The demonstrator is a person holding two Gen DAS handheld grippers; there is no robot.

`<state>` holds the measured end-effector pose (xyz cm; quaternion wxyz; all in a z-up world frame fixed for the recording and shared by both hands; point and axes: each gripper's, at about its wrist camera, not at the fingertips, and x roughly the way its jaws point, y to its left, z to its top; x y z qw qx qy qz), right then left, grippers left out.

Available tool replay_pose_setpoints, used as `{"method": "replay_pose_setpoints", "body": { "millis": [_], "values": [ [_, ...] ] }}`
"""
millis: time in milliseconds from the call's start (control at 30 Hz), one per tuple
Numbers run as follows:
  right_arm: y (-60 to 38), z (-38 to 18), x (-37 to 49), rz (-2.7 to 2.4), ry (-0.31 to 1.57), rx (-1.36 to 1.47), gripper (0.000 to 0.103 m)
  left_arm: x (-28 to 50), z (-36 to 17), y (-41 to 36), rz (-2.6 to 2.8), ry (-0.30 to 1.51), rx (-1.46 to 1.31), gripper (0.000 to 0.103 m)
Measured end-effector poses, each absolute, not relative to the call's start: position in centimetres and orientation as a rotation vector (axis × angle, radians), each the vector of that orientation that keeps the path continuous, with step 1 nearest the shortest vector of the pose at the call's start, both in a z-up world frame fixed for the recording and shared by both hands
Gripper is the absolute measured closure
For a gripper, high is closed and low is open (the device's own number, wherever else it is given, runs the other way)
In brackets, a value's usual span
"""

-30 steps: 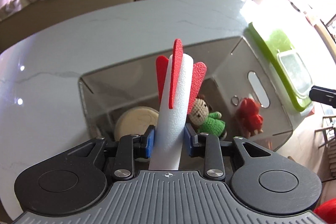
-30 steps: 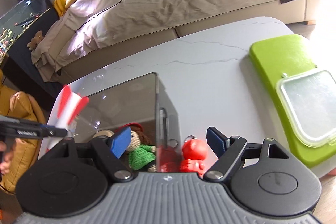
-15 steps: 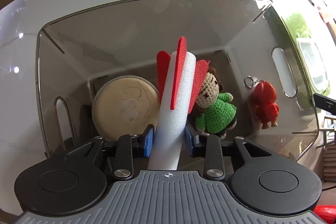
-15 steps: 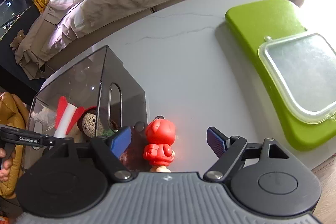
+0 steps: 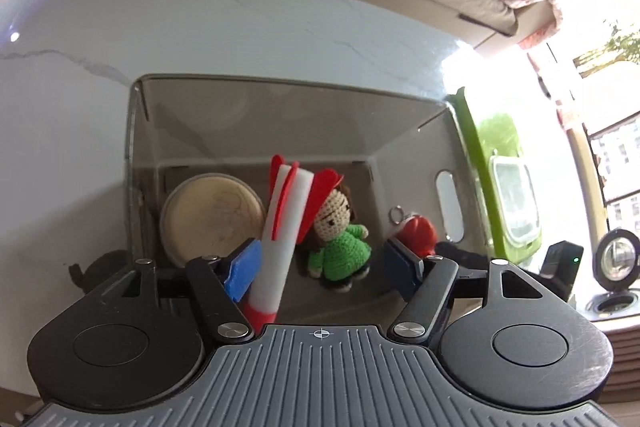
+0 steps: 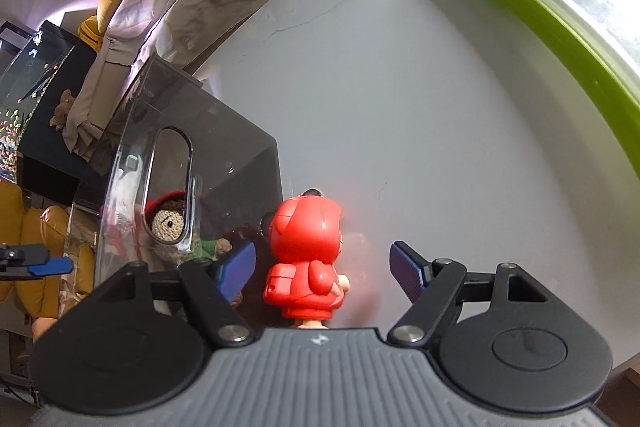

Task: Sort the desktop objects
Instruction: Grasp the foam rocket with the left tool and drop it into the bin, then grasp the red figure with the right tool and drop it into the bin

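The red figurine [image 6: 306, 259], standing on the table [image 6: 420, 107] just outside the smoky bin [image 6: 240, 163] between the spread jaws of the right gripper [image 6: 322, 265], looks hard, light and slick, best pinched across its torso

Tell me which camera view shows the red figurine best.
The right wrist view: the red figurine stands whole between the open right gripper fingers, outside the clear bin. The left wrist view shows only part of it, behind a finger.
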<state>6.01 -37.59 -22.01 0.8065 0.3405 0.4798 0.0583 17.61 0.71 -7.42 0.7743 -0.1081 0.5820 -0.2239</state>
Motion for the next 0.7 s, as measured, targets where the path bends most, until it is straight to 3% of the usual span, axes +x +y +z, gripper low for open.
{"method": "replay_pose_setpoints", "body": {
  "millis": [267,433,500,700],
  "values": [
    [-37.1,-23.4,6.8,0.165,1.004,0.755,0.029,17.5,-5.6,6.4,-0.318,1.213,-0.298,0.028],
    [-36.5,-23.4,7.4,0.181,1.017,0.734,0.044,17.4,-6.2,9.9,-0.238,1.204,-0.382,0.028],
    [-36.2,-23.4,7.5,0.189,1.029,0.707,0.055,17.6,-6.6,11.1,-0.213,1.203,-0.402,0.027],
    [-36.3,-23.1,7.3,0.147,1.040,0.712,0.056,17.3,-8.0,14.1,-0.171,1.210,-0.419,0.024]
  ]
}}
